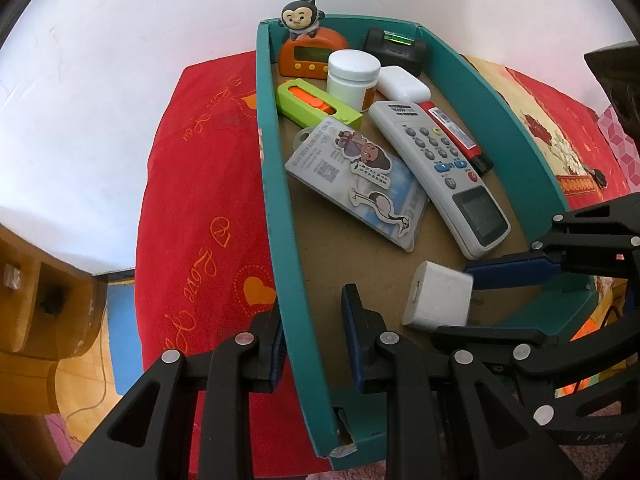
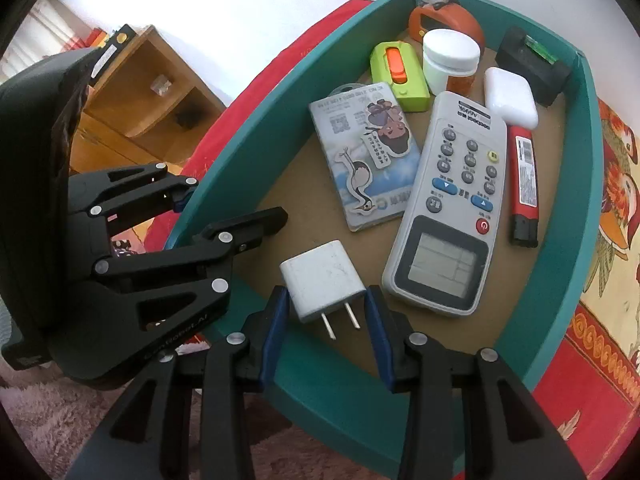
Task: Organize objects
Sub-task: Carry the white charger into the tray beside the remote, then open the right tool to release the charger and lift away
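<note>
Fingers first: your left gripper [image 1: 312, 336] is clamped on the left wall of the teal box [image 1: 280, 216], one finger outside, one inside, gap narrow. Your right gripper [image 2: 326, 320] holds the white charger [image 2: 322, 282] between its blue pads [image 2: 276, 320], prongs pointing back toward the camera. In the right wrist view the charger sits low at the near end of the box; whether it touches the cardboard floor, you can't tell.

Left to right inside the box, from the right wrist view:
- card holder [image 2: 364, 160] with cartoon stickers, lying flat, mid-left
- green and orange utility knife [image 2: 398, 76] just behind it
- orange timer [image 2: 444, 20] with a monkey figure on top, in the far corner
- white jar [image 2: 450, 62] upright, in front of the timer
- grey remote [image 2: 448, 208] flat, screen end nearest you, just beside the card holder
- white case [image 2: 510, 98] at the remote's far end
- red and black pen-shaped tool [image 2: 524, 188] alongside the remote's right edge
- small black level [image 2: 534, 64] with a green vial against the far wall

Box rests on a red blanket [image 1: 200, 208].
</note>
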A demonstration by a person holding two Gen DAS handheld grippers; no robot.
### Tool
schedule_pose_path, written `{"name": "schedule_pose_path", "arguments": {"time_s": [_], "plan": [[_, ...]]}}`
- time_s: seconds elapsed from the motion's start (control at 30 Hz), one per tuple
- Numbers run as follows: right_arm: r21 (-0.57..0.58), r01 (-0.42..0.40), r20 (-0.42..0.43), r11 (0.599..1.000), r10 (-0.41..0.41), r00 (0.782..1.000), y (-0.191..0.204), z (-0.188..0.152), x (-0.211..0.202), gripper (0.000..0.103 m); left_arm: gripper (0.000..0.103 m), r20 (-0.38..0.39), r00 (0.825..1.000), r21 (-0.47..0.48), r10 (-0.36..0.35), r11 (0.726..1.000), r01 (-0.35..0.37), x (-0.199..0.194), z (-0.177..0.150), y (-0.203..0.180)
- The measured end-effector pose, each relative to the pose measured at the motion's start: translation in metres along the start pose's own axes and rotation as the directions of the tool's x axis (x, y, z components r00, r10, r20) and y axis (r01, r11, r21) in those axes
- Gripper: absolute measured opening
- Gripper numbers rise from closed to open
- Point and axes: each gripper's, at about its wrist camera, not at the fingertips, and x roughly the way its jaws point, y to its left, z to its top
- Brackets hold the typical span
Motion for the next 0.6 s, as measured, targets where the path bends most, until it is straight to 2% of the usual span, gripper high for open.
{"name": "schedule_pose_path", "arguments": {"time_s": [0.6], "plan": [[-0.016,-0.001,0.012,1.0,0.001,1.0,0.0051,0.0007,-0.0034,0.039,0.025,0.0,1.0,0.0,0.001,1.0,-0.001,-0.001,-0.0008,0.0001]]}}
